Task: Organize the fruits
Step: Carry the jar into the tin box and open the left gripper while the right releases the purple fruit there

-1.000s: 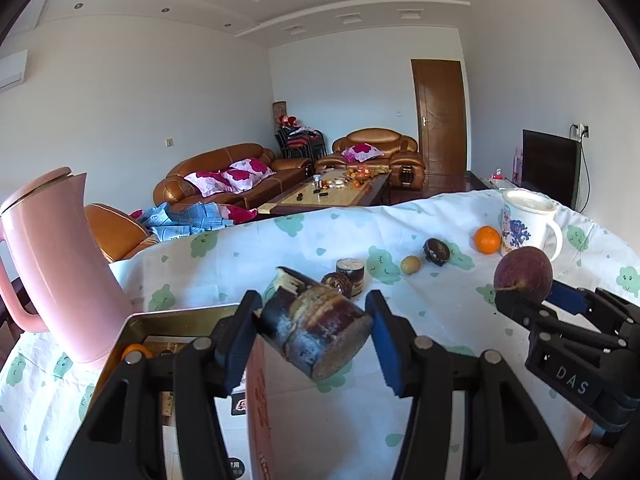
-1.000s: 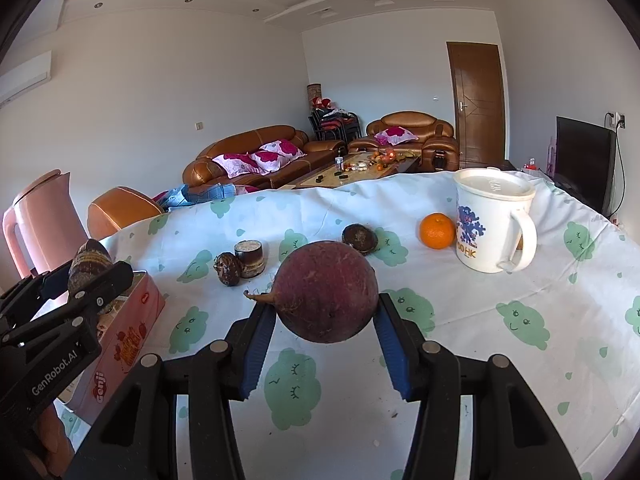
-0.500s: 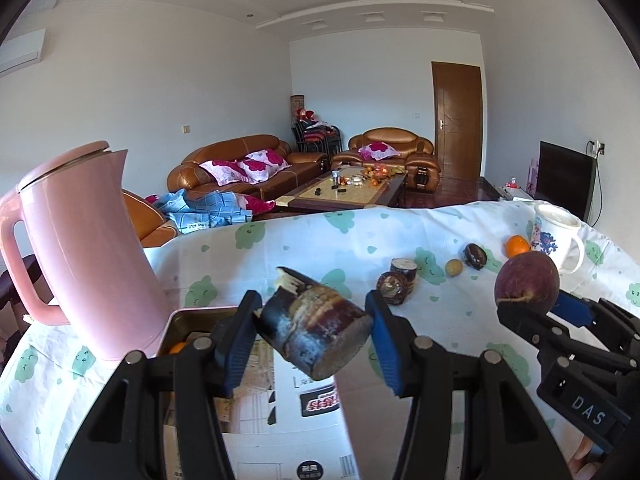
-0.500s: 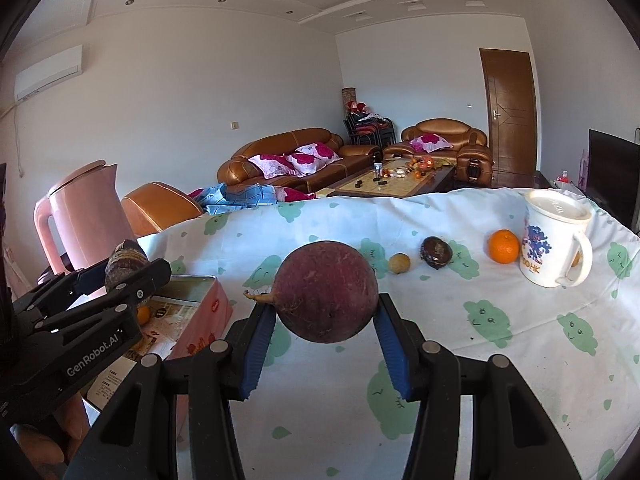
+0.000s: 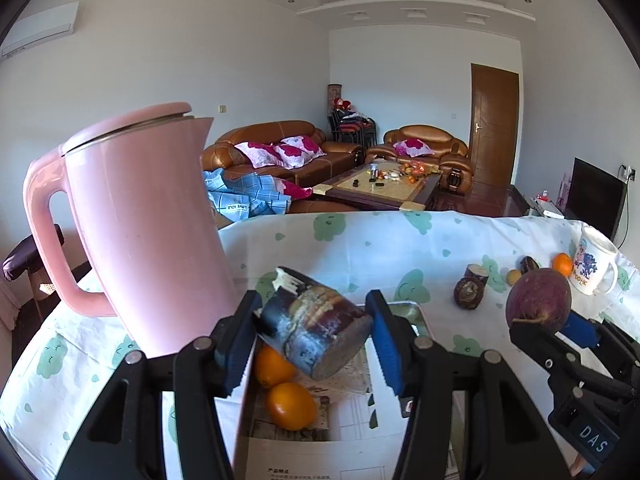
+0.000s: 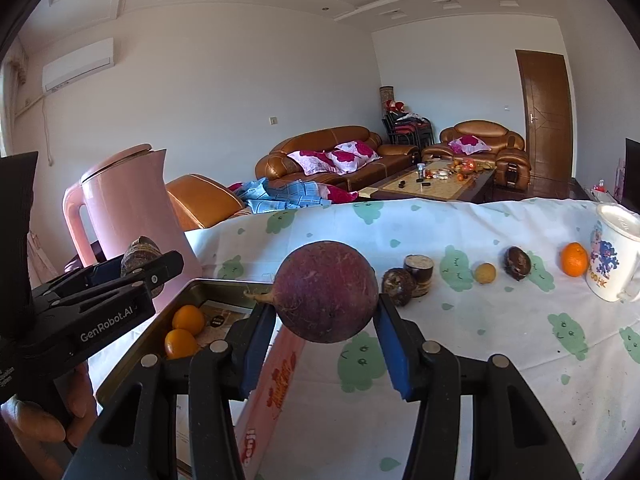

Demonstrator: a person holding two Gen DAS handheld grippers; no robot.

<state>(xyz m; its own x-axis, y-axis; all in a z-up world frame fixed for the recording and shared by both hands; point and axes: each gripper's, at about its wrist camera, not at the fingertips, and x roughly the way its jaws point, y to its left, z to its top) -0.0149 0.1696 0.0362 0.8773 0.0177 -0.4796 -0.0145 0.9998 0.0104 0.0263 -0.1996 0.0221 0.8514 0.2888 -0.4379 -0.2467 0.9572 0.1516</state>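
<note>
My left gripper [image 5: 316, 336] is shut on a dark sugarcane chunk [image 5: 316, 336] and holds it above an open tin box [image 5: 416, 316] with two oranges [image 5: 291, 405] inside. My right gripper [image 6: 326, 334] is shut on a round purple fruit [image 6: 326, 292] with a short stem, held above the box's right edge [image 6: 224, 285]. The left gripper also shows in the right wrist view [image 6: 136, 276], and the purple fruit shows in the left wrist view [image 5: 538, 298].
A pink kettle [image 5: 140, 232] stands just left of the box. On the tablecloth to the right lie two sugarcane pieces [image 6: 408, 280], a small yellow fruit [image 6: 485, 273], a dark fruit [image 6: 517, 263], an orange [image 6: 574, 259] and a white mug [image 6: 612, 258].
Both grippers have moved left with their loads, from over the tablecloth to above the tin box. The kettle now looms close and the oranges in the box have come into view.
</note>
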